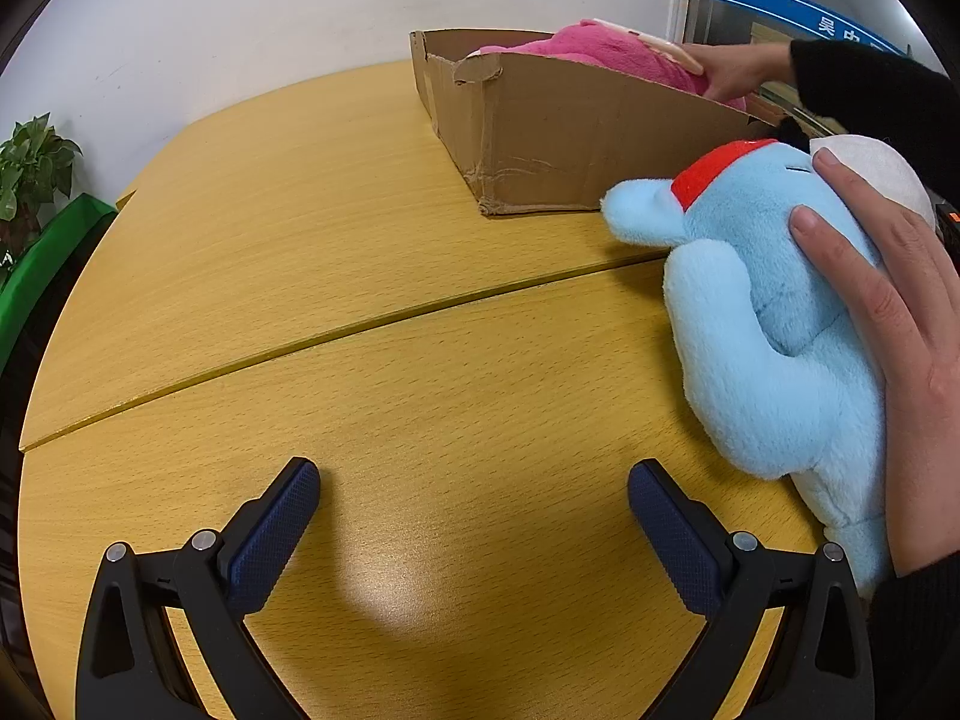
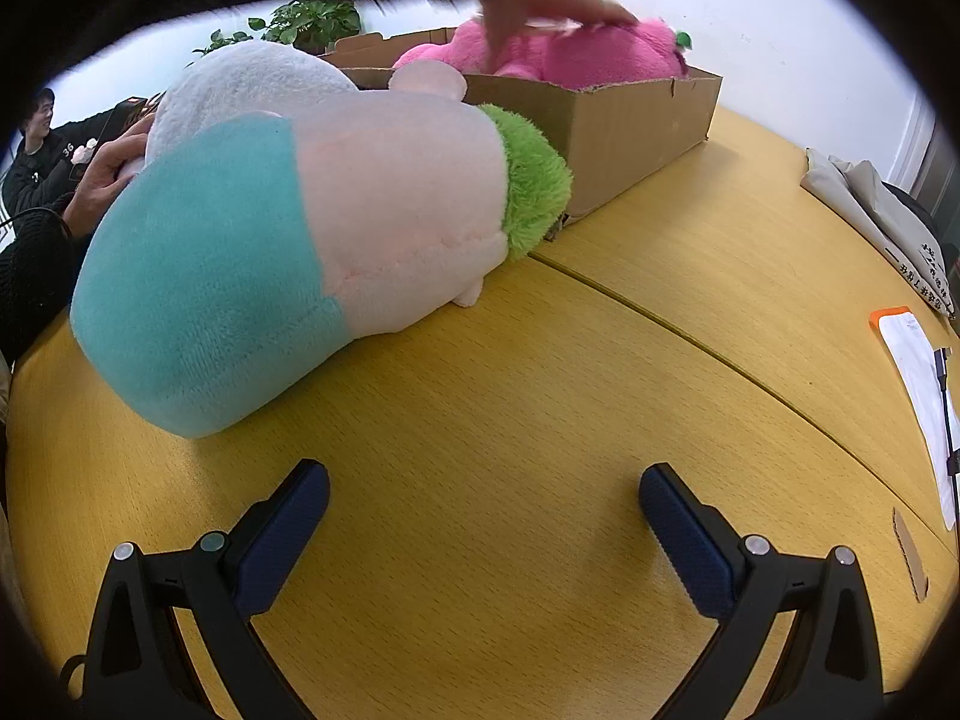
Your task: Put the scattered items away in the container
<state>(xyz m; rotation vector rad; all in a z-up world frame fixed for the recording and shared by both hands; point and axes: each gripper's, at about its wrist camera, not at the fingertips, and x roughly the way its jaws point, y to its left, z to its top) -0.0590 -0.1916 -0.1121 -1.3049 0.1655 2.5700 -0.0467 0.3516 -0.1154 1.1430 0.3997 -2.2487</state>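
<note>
Both my tongs, left (image 1: 474,516) and right (image 2: 484,519), gape wide, empty; teal-pink plush (image 2: 300,240) lies ahead-left of the right, long axis toward the cardboard box (image 2: 630,126).

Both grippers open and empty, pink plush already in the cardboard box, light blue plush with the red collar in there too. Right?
Not quite. The light blue plush with the red collar is not in the cardboard box; the left wrist view shows it lying on the wooden table beside the box, under a bare hand. The rest holds: the pink plush is in the box, and the left gripper and right gripper are open and empty.
</note>
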